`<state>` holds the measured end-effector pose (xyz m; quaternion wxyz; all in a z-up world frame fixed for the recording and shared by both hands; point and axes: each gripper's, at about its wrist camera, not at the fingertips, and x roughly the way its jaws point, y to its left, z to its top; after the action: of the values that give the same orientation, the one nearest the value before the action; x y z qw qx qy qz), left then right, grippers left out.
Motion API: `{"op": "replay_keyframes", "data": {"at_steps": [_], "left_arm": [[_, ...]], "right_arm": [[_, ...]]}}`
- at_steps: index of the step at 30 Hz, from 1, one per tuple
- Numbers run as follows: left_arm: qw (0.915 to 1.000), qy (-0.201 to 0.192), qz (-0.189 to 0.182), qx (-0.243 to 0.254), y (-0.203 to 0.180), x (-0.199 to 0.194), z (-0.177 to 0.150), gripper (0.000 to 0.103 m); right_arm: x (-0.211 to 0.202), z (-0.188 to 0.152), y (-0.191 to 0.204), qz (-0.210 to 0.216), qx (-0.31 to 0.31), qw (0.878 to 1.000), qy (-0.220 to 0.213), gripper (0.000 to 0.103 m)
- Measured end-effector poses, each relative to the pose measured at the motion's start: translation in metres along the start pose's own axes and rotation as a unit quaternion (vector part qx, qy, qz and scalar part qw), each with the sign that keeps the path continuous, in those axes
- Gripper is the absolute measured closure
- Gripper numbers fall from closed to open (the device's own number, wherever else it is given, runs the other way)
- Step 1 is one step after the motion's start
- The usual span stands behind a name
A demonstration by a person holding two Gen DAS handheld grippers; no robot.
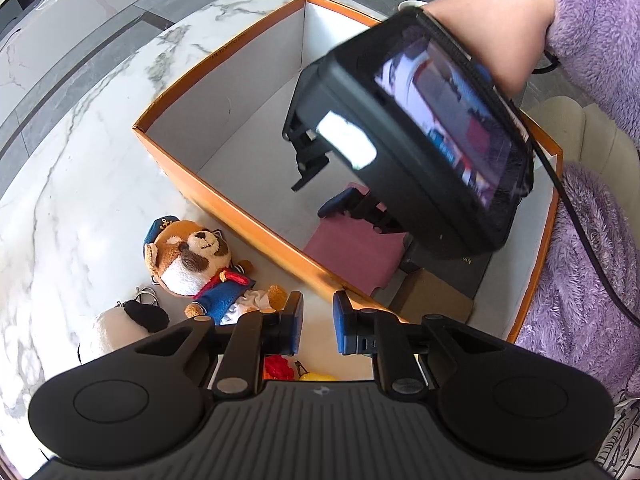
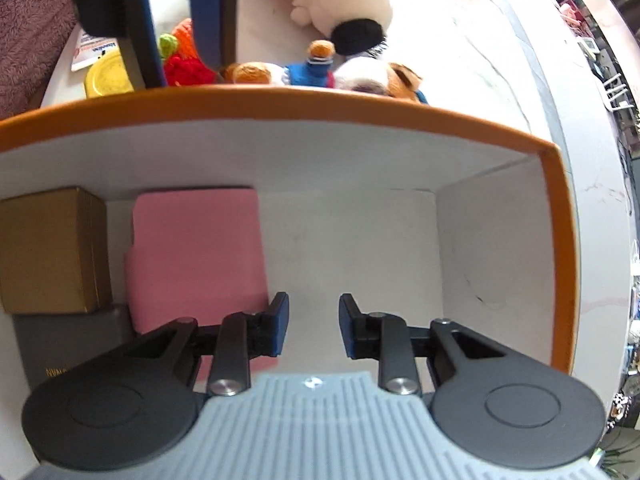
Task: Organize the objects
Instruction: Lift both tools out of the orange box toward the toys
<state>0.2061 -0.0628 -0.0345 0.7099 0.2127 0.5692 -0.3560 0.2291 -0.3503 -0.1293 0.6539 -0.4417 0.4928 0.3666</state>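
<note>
Both grippers empty over the box (image 1: 224, 92)

R gripper (image 2: 313, 330) gapes inside box, pink pad (image 2: 196, 256) at its 10; L gripper (image 1: 318, 326) gapes at the rim. Bear (image 1: 200, 260) lies outside at L's 11 — soft, light; prob. pinch the torso.

left wrist view: high over table (image 1: 60, 200), looks down at orange box (image 1: 224, 196) from outside. right wrist view: close inside box (image 2: 280, 104), faces opposite wall (toys beyond). shared: box interior, pink block (image 1: 352, 248) (image 2: 196, 256).
</note>
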Motion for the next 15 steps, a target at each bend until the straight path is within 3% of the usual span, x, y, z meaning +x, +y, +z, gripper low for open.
{"op": "replay_keyframes", "data": {"at_steps": [4, 10, 15], "left_arm": [[1.0, -0.003, -0.001, -0.001, 0.0, 0.0, 0.0, 0.085], [0.9999, -0.012, 0.002, -0.012, 0.001, -0.005, -0.005, 0.084], [0.9992, -0.033, 0.01, -0.021, -0.003, -0.027, -0.023, 0.084]], "right_arm": [[0.003, -0.005, 0.004, 0.02, -0.009, 1.0, 0.001, 0.098], [-0.001, -0.014, 0.0, 0.005, 0.006, 1.0, 0.002, 0.098], [-0.036, -0.024, -0.005, -0.024, 0.052, 0.998, -0.016, 0.097]]}}
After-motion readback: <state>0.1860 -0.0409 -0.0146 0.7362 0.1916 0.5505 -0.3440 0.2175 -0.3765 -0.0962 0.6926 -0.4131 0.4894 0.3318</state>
